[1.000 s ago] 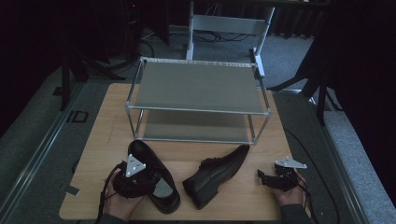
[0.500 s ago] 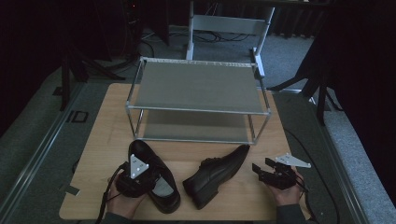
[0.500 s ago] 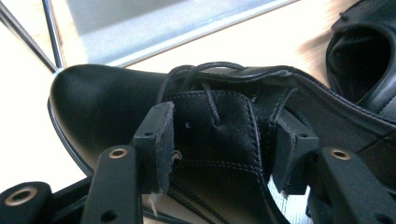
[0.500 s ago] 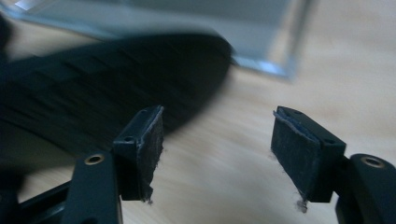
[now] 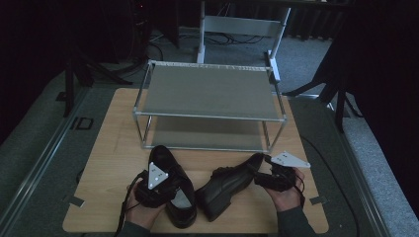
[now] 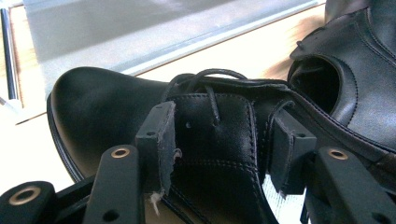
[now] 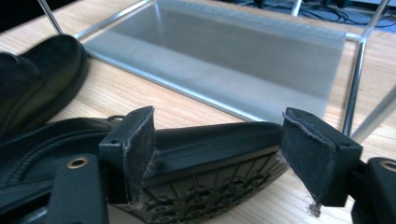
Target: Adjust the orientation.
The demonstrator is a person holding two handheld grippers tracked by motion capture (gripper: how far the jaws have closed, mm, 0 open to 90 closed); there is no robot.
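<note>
Two black shoes lie on the table in front of the rack [image 5: 210, 94]. The left shoe [image 5: 173, 190] stands upright, and the left gripper [image 6: 219, 144] clamps its laced upper – the jaws have just been closing. The right shoe [image 5: 230, 182] lies tipped on its side, sole showing; the right gripper [image 7: 217, 154] straddles its toe, one pad touching, the other clear – the jaws have just been opening.

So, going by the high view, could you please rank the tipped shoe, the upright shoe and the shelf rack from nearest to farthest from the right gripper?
1. The tipped shoe, on its side, its toe at the right gripper.
2. The upright shoe, farther left, at the left gripper.
3. The shelf rack, toward the back of the table.
</note>
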